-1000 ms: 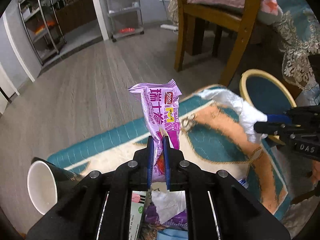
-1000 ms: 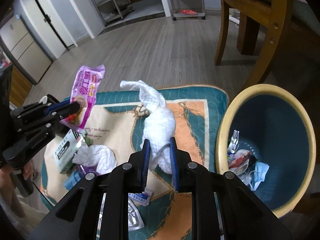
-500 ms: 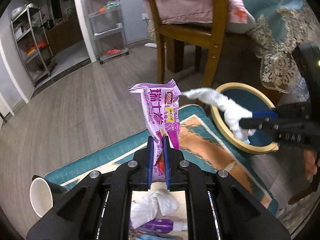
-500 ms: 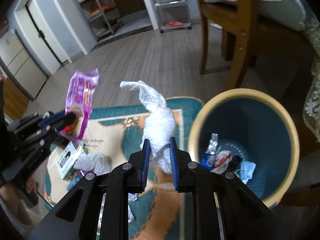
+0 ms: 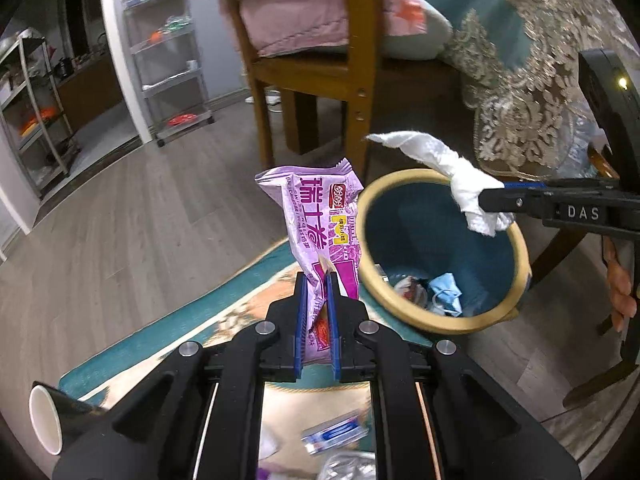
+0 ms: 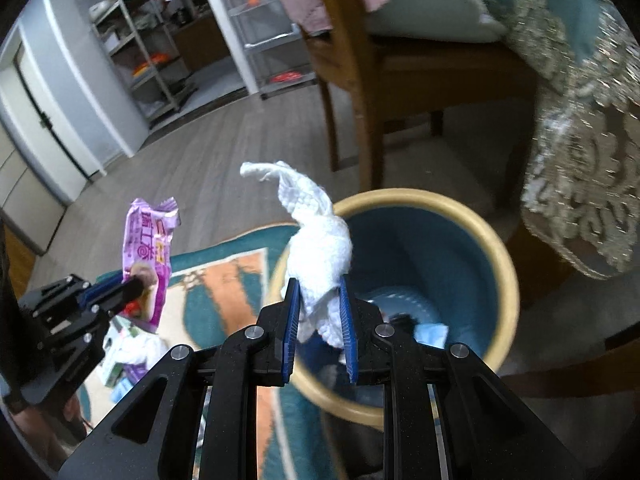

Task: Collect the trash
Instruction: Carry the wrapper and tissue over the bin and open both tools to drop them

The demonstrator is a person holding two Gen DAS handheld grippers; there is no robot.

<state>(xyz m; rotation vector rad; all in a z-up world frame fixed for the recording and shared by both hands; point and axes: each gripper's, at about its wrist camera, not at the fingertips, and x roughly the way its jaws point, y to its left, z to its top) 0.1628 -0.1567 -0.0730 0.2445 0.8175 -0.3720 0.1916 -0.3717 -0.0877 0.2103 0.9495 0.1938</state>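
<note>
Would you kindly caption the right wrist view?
Right claw holds a white tissue above the bin; left claw holds a purple wrapper.

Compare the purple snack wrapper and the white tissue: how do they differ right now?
The purple snack wrapper is flat, glossy and printed; the white tissue is crumpled, plain and soft. The wrapper is pinched in the left gripper beside the bin; the tissue, in the right gripper, is over the bin's opening. Both stick up from shut fingers.
</note>
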